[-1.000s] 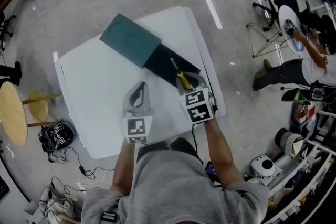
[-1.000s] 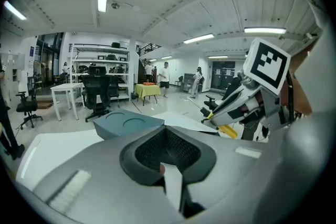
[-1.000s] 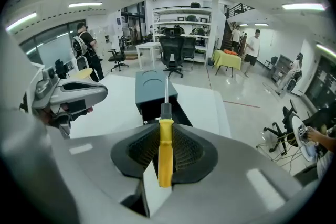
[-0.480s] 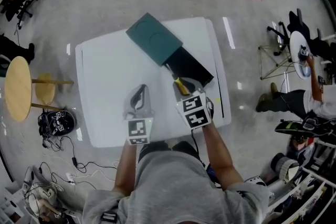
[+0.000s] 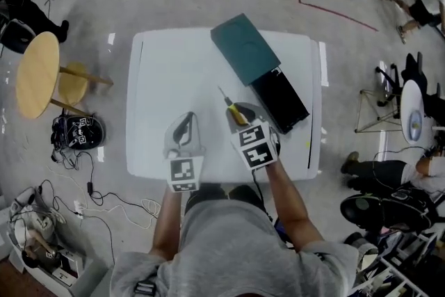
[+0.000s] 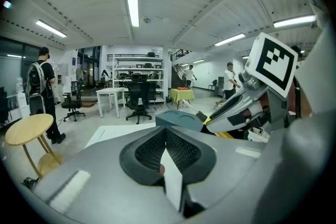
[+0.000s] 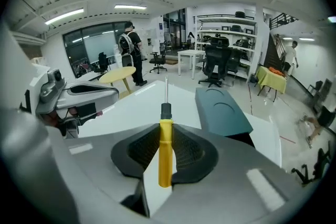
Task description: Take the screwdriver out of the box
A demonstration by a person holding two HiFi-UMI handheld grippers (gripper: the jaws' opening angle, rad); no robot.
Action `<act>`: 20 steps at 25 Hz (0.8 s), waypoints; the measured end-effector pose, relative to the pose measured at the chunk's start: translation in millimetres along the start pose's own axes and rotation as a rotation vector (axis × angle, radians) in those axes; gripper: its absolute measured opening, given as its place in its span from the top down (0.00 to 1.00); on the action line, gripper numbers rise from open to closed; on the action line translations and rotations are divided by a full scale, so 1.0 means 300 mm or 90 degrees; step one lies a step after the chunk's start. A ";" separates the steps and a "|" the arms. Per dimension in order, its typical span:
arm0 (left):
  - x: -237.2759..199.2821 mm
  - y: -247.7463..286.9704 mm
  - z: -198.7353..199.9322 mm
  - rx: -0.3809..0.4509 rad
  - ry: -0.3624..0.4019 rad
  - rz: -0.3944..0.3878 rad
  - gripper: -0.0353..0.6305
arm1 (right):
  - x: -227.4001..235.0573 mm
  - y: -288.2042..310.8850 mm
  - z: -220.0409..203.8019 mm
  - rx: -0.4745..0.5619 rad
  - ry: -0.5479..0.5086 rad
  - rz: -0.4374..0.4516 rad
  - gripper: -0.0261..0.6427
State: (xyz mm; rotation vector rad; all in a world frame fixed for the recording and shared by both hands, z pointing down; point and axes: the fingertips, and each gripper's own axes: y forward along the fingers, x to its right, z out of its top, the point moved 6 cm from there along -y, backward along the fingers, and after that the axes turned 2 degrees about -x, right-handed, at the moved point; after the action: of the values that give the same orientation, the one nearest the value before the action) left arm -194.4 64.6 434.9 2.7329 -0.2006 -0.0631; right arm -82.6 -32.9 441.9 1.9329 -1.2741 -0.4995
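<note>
Gripped by the yellow handle – screwdriver (image 7: 165, 157) pinched between the right gripper (image 5: 240, 115) pads, shaft jutting ahead past the tips over the white table (image 5: 163, 80). Outside the black box (image 5: 281, 99), near its left side. Left gripper (image 6: 166, 139) jaws together – nothing held.

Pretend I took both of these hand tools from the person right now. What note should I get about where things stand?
The right gripper has its fingers shut on the yellow-handled metal screwdriver, shaft pointing forward over the white table.
The left gripper has its fingers together and holds nothing; it hovers beside the right one.
The black rectangular box lies open on the table's right side, with the teal lid at its far end.
Done: the screwdriver is out of the box.
Left: probably just setting it down on the table.
</note>
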 end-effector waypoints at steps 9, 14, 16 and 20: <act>-0.142 -0.110 -0.120 -0.029 -0.042 0.080 0.93 | -0.175 0.181 0.018 -0.041 -0.062 0.071 0.85; -0.185 -0.120 -0.214 -0.055 -0.064 0.100 0.93 | -0.214 0.293 -0.024 -0.075 -0.068 0.095 0.85; -0.189 -0.114 -0.246 -0.063 -0.071 0.102 0.93 | -0.218 0.339 -0.045 -0.090 -0.071 0.101 0.85; -0.190 -0.106 -0.305 -0.081 -0.081 0.102 0.93 | -0.223 0.412 -0.089 -0.121 -0.073 0.109 0.85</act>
State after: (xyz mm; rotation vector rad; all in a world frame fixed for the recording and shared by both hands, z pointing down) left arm -239.9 137.4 507.5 2.5788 -0.4351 -0.1980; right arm -168.1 10.1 548.1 1.6422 -1.3970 -0.6279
